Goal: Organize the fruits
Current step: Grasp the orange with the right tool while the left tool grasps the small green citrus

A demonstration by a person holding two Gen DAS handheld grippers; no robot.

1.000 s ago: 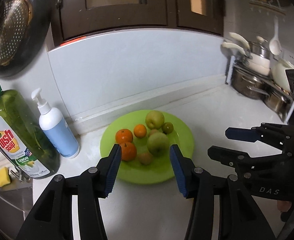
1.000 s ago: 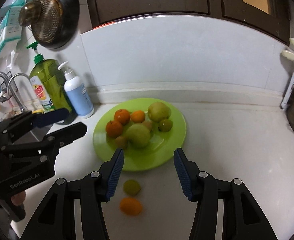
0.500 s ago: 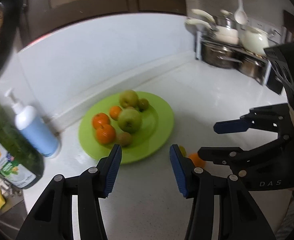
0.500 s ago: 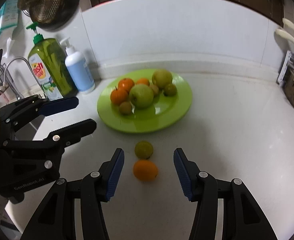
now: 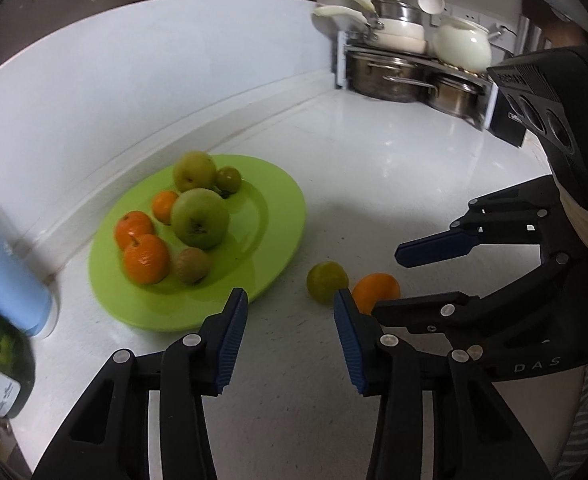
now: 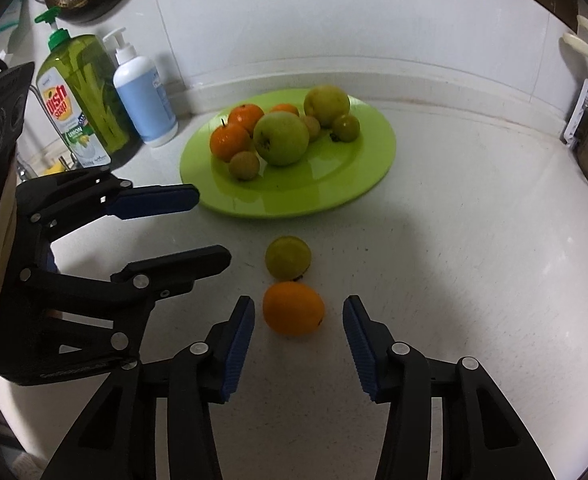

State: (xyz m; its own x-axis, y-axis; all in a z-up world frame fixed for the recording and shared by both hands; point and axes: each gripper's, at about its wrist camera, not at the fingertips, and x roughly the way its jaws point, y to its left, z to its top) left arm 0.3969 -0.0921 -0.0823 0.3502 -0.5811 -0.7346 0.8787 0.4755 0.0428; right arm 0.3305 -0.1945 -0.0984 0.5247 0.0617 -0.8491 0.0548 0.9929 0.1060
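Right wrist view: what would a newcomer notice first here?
The bright green plate, heaped with oranges and green fruit, sits near the back wall. In front of it, on the white counter, lie a loose orange and a small green fruit; the right gripper is closing around the orange, not yet touching it.

From my left claw's camera, the loose orange beside the green plate is half covered by my own claw finger. Left of the plate, the blue pump bottle is smeared and cut off by the picture's edge. Behind the plate's big apple, one small fruit is too hidden to name.
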